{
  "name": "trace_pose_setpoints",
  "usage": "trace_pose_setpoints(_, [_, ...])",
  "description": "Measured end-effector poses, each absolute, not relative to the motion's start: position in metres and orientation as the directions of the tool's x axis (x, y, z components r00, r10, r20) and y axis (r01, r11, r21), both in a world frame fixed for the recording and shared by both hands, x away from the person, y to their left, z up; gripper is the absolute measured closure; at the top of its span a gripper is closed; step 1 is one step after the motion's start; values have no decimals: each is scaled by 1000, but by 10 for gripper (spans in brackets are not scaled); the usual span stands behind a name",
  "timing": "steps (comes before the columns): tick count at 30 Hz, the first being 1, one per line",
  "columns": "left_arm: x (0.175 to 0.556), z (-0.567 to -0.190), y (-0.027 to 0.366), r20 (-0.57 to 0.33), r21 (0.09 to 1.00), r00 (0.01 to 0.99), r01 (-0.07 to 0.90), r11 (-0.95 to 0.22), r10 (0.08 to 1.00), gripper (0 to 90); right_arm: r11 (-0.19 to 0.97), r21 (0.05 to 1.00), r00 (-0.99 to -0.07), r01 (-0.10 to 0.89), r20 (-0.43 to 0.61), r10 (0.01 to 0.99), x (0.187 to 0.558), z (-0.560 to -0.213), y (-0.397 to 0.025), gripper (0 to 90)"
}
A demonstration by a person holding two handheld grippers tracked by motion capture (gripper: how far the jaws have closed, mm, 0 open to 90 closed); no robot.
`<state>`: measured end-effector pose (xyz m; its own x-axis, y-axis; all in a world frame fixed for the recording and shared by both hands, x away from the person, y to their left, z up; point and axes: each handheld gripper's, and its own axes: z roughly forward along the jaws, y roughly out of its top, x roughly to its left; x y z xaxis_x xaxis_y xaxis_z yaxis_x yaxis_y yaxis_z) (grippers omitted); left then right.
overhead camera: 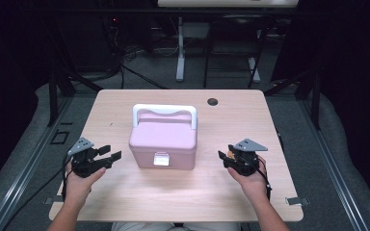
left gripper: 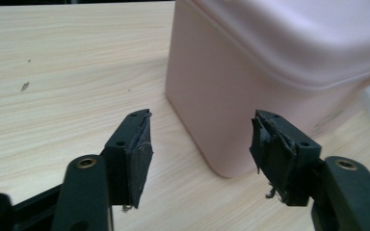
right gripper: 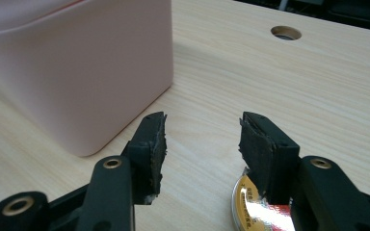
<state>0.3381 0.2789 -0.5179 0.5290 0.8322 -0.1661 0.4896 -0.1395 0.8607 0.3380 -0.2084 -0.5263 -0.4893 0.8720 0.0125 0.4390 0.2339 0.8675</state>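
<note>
- On the counter [overhead camera: 125, 202], near its middle, stands the pink box [overhead camera: 163, 144]; its lid is on and the white handle [overhead camera: 165, 111] rests over the top toward the far side.
- At the near face of the pink box, the small white latch [overhead camera: 161, 159] looks closed, so I judge that the opening is not yet begun.
- To the left of the pink box, the left gripper [overhead camera: 111, 154] is held in the left hand [overhead camera: 79, 183], near the box but apart from it; its jaws stand wide and hold nothing. In the left gripper view the box corner lies just beyond the jaws.
- To the right of the pink box, the right gripper [overhead camera: 222, 156] is held in the right hand [overhead camera: 250, 180], also apart from the box, with jaws spread and empty.
- Beside the right gripper, on the side away from the pink box, a small round gold thing [right gripper: 250, 204] lies on the counter, partly hidden by one jaw; I cannot tell what it is.
- Behind the pink box, a round hole [overhead camera: 213, 102] sits in the counter near the far edge.
- What is left, as I judge it: everything, namely to reach the box, release the latch and lift the lid.
- No brand, label or readable writing is visible on the pink box; the gold thing shows only a shiny, blurred print.
</note>
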Motion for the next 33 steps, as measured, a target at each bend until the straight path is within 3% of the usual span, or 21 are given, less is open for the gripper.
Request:
trace_pose_setpoints(8, [336,-528,269,-99,856,527,478,-198,844,467,268,848,-471,457,-24,882,335,-537,-200,514])
trace_pose_setpoints(25, [342,-536,272,-179,837,507,528,-141,843,551,236,858,-482,455,14,876,334,-540,-193,540])
trace_pose_setpoints(33, [339,-532,270,-170,842,523,517,-153,835,570,225,869,-485,441,19,874,332,-540,-184,541])
